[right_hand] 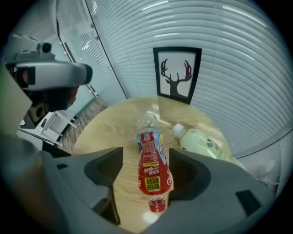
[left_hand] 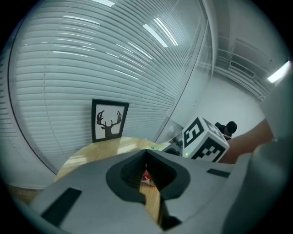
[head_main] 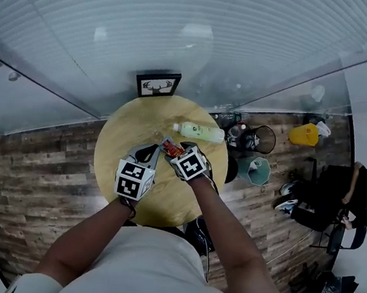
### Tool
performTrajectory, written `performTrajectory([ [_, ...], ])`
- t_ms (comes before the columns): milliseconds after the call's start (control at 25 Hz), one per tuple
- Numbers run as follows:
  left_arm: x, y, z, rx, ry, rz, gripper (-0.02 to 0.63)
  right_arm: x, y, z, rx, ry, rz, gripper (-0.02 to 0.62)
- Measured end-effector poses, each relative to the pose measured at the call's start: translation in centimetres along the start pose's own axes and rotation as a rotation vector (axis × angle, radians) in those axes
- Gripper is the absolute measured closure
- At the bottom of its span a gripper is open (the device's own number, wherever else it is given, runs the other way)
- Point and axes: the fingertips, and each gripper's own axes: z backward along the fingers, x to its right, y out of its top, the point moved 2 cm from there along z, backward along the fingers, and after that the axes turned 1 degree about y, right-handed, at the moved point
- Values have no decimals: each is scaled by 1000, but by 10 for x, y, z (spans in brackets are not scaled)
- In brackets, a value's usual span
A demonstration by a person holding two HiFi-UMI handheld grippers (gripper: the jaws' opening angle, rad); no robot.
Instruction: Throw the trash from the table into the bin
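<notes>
Item: red-label bottle — lying on the round table, between the spread jaws of my right gripper, pads clear of it. Left gripper: jaws together, empty. Risk: if I close off-centre on that round body, it could squirt sideways — into the green bottle.

A round wooden table is set on a wood-plank floor. Two plastic bottles are laid on their sides on the tabletop. The red-labelled bottle, clear with a red cap, is positioned near the middle, cap toward the person's edge. The pale green bottle is placed near it, not touching, with its white cap turned toward the red-labelled bottle. A framed deer picture is stood upright at the far edge, in front of the blinds.
</notes>
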Motion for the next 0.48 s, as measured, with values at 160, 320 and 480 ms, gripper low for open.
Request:
performTrajectory([
  [160, -8, -5, -1, -8, 15, 29, 600, 3, -9, -23, -69, -8, 36, 271],
  [320, -8, -15, 3, -35, 17, 27, 600, 10, -14, -40, -112, -38, 79, 253],
  [480, -4, -23, 6, -52, 17, 39, 600, 11, -29, -56, -186, -29, 111, 253],
])
